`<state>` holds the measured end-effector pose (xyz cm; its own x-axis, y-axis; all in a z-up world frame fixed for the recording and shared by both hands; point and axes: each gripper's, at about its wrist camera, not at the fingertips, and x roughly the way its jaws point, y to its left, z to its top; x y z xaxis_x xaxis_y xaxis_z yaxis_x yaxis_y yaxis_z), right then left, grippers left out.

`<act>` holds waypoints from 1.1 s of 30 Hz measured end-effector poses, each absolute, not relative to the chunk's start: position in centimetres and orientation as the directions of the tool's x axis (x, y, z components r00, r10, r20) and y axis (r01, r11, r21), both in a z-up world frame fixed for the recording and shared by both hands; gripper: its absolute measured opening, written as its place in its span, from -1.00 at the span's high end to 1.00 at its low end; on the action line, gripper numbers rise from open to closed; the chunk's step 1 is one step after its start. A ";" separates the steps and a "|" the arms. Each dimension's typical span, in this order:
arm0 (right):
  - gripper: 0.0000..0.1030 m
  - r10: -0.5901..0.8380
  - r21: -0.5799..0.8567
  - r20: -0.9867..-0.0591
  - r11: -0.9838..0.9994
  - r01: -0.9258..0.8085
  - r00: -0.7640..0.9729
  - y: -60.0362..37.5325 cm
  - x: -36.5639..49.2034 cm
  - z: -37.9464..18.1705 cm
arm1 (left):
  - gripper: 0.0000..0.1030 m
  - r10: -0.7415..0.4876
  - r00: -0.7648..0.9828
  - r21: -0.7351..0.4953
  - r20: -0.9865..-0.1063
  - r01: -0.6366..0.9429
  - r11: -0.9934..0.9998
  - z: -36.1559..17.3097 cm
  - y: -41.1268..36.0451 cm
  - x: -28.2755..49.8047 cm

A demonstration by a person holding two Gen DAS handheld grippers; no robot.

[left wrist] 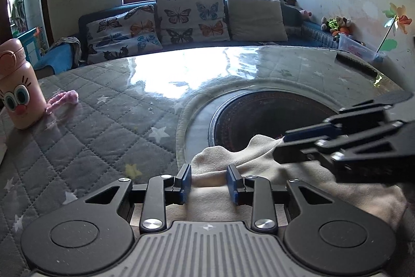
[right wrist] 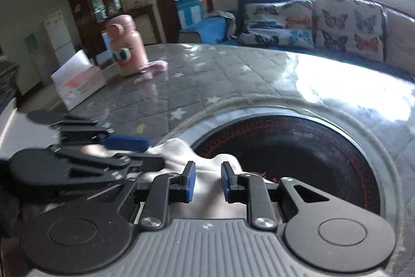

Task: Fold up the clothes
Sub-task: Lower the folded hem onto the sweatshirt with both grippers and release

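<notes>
**Two grippers on a cream cloth at the near edge of the desk**

A cream cloth (left wrist: 259, 173) lies bunched at the near edge of the desk (left wrist: 103, 116), its far end lapping over the dark round plate (left wrist: 272, 113) set into the top. The left gripper (left wrist: 208, 183) has its jaws narrowly parted with cloth between them. The right gripper (right wrist: 207, 182) is narrower still, also astride the cloth; whether either really pinches it, I cannot tell. A pink bottle (left wrist: 16, 85) stands at the left edge.
</notes>
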<state>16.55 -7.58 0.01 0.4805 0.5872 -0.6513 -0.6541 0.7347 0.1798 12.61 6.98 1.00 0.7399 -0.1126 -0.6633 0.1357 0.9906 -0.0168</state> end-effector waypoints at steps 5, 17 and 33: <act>0.60 0.577 0.140 -0.671 0.715 -0.685 0.466 -6.9 15.4 -0.6 | 0.36 -0.101 0.742 -0.010 -0.662 0.126 0.992 1.1 7.1 12.3; 0.60 0.585 0.109 -0.662 0.694 -0.712 0.469 -6.5 13.2 -0.3 | 0.34 -0.115 0.776 0.031 -0.620 0.171 0.985 2.6 6.4 6.4; 0.50 0.628 0.054 -0.660 0.588 -0.807 0.413 -5.3 7.1 0.1 | 0.31 -0.054 0.772 0.030 -0.634 0.094 0.995 1.1 8.7 1.8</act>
<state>7.09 -5.34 0.07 0.4133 0.6275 -0.6598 -0.8071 0.5880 0.0537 1.83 8.69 1.13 0.7717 -0.0540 -0.6337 0.0941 0.9951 0.0298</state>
